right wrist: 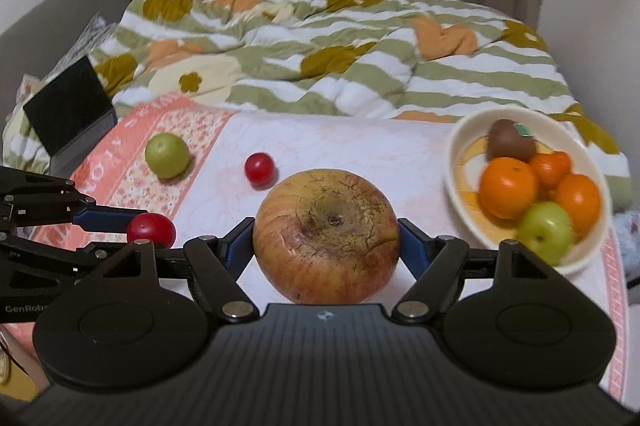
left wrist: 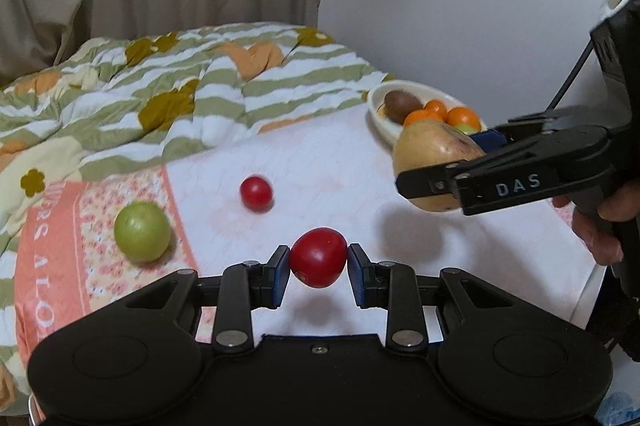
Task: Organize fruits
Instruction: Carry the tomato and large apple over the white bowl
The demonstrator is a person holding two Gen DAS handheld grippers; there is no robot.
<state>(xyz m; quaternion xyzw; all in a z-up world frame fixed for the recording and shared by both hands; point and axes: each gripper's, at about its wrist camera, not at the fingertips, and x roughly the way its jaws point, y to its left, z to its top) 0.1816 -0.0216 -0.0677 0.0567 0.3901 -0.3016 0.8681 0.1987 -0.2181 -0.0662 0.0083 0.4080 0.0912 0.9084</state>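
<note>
My left gripper (left wrist: pixel 319 258) is shut on a small red fruit (left wrist: pixel 318 257), held above the sheet; it also shows in the right wrist view (right wrist: pixel 152 229). My right gripper (right wrist: pixel 326 238) is shut on a large yellow-red apple (right wrist: pixel 326 236), which shows from the side in the left wrist view (left wrist: pixel 434 161). A second red fruit (right wrist: pixel 260 167) and a green apple (right wrist: pixel 167 155) lie on the sheet. A white bowl (right wrist: pixel 456 161) at the right holds a kiwi (right wrist: pixel 510 139), oranges (right wrist: pixel 508 191) and a green apple (right wrist: pixel 546 232).
A crumpled green-striped quilt (right wrist: pixel 320 57) fills the far side of the bed. A dark box (right wrist: pixel 70 111) stands at the left edge. Curtains hang behind. The white sheet (right wrist: pixel 360 145) has a pink floral border.
</note>
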